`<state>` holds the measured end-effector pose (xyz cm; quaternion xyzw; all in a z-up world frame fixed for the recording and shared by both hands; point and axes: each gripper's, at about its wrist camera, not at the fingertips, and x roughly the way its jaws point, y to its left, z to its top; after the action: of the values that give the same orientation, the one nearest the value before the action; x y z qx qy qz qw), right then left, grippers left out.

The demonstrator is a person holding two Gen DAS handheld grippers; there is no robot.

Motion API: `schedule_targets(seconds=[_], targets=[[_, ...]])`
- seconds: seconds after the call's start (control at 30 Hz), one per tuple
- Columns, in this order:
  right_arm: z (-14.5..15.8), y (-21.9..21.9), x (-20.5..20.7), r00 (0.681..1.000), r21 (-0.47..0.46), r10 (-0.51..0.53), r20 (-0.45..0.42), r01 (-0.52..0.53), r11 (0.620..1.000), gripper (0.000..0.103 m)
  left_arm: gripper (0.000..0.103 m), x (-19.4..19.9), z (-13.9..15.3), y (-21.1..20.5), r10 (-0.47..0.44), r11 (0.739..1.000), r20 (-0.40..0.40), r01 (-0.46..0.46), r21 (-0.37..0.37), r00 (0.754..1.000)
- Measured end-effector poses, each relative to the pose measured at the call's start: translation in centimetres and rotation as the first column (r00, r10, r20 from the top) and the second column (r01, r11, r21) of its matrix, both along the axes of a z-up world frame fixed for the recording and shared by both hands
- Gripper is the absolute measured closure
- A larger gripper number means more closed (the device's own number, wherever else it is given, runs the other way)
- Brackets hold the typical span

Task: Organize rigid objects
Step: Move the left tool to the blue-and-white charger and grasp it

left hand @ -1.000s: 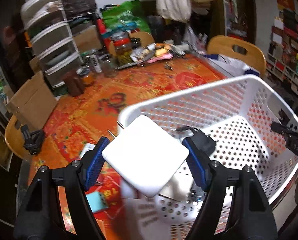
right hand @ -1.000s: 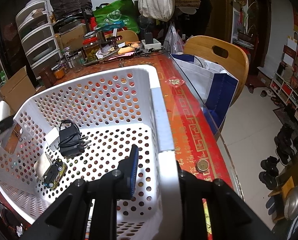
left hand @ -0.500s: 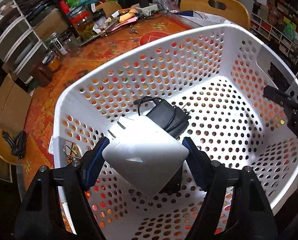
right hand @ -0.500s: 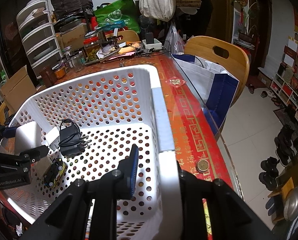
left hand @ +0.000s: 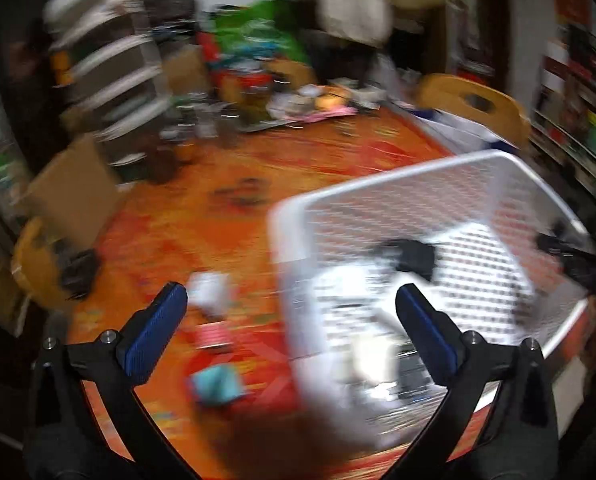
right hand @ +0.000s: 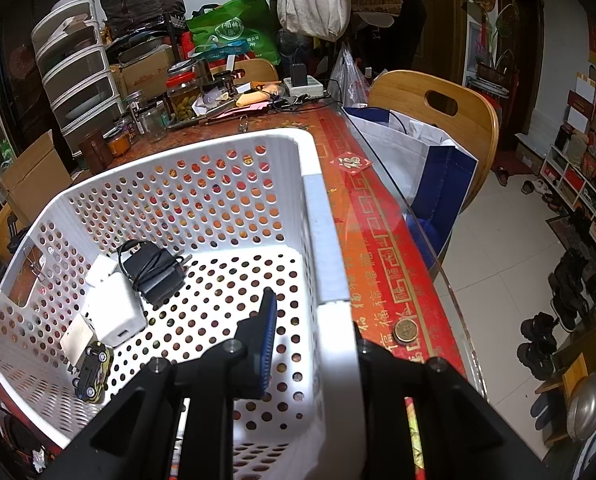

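We see L gripper [left hand: 285,318] jaws opening, wide, nothing btwn them (view blurred). R gripper [right hand: 312,340] clamped on basket [right hand: 185,176] wall. White charger [right hand: 113,312] lies in basket touching black adapter [right hand: 153,270], toy car [right hand: 91,372] just beside

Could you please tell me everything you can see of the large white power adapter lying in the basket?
The white power adapter is a smooth, glossy, square plastic block with rounded corners and a small port on the edge facing the camera. It lies flat on the perforated floor of the white basket, near the left wall. A black charger wrapped in its own cable rests against its far corner, a smaller white block touches its far side, and a flat cream piece is partly under its near edge. No gripper touches it.
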<state>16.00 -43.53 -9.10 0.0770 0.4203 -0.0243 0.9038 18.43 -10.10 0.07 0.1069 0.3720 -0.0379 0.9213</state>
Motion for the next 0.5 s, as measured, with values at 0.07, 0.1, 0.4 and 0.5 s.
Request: schedule_targets(seconds=[0.07,0.1,0.4,0.5], targets=[[0.0,0.0,0.0,1.000,0.002,-0.002,0.001,0.002,1.000,0.083,0.000,0.1,-1.0,4.6,0.107,0.994,-0.018,-0.107,0.002,0.994],[0.0,0.0,0.0,1.000,0.002,-0.002,0.001,0.002,1.000,0.083,0.000,0.2,-1.7,6.2,0.136,0.991,-0.032,-0.137,-0.009,0.990],[0.1,-0.2,0.0,1.000,-0.005,-0.008,-0.006,0.008,1.000,0.083,0.000,1.5,-11.3,11.6,0.168,0.983,-0.210,-0.179,-0.033,0.963],[0.1,-0.2,-0.1,1.000,-0.013,-0.015,-0.012,0.015,1.000,0.083,0.000,1.8,-13.1,11.3,0.161,0.983,-0.233,-0.176,-0.046,0.959]])
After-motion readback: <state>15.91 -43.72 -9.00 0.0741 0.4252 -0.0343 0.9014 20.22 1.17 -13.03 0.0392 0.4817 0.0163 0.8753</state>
